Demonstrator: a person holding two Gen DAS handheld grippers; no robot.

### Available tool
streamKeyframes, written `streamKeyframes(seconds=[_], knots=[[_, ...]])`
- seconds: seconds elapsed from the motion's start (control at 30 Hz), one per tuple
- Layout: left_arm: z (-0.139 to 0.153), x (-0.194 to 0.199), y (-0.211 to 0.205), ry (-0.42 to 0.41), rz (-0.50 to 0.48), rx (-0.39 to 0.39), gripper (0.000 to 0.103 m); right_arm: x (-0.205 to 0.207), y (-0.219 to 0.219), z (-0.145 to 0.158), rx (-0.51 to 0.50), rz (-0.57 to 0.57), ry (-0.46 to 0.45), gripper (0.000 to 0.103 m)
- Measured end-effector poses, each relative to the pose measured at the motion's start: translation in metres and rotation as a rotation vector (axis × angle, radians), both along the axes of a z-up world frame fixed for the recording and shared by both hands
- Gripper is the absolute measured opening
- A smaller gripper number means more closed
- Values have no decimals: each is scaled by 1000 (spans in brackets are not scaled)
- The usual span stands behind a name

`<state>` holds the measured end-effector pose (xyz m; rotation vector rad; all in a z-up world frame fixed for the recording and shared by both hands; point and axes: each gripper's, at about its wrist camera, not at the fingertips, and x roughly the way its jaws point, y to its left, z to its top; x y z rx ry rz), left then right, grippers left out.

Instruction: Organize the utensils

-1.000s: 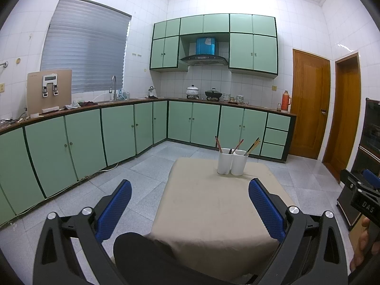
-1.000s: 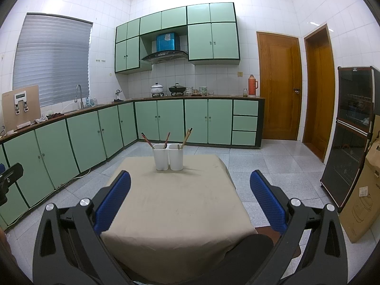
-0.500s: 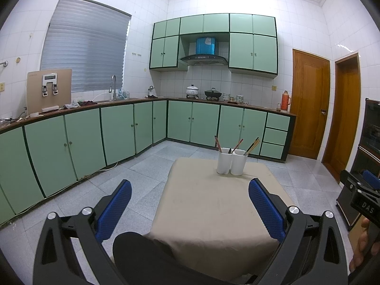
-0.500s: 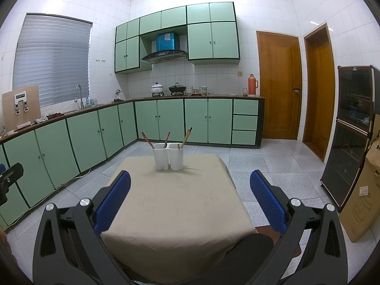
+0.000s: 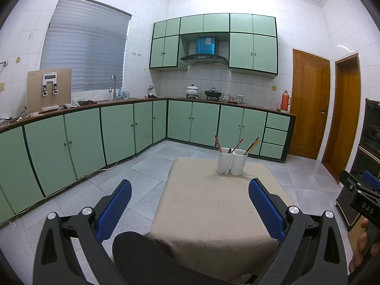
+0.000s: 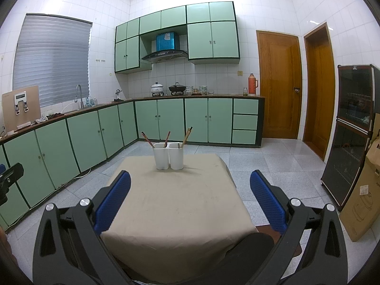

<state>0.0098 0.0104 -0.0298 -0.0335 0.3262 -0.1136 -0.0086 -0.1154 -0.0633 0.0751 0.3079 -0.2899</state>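
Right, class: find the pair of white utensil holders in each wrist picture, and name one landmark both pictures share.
Left wrist view: the white utensil holders stand at the table's far edge, right of centre, above the open left gripper.
Right wrist view: the holders stand just left of centre, above the open right gripper.
Shared landmark: the blue range hood.

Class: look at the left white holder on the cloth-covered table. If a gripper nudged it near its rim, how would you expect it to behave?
The left white holder is tall and narrow, so it may tip rather than slide. The chopsticks leaning out could add to that. The right holder stands against it and would probably brace it on that side.
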Motion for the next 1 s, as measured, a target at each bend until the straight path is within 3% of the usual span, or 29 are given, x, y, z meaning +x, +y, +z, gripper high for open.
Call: streamKeyframes(seconds=[1.0], knots=[[0,0,-1,2,-2,-2,97,1,0,-1,3,1,1,97]])
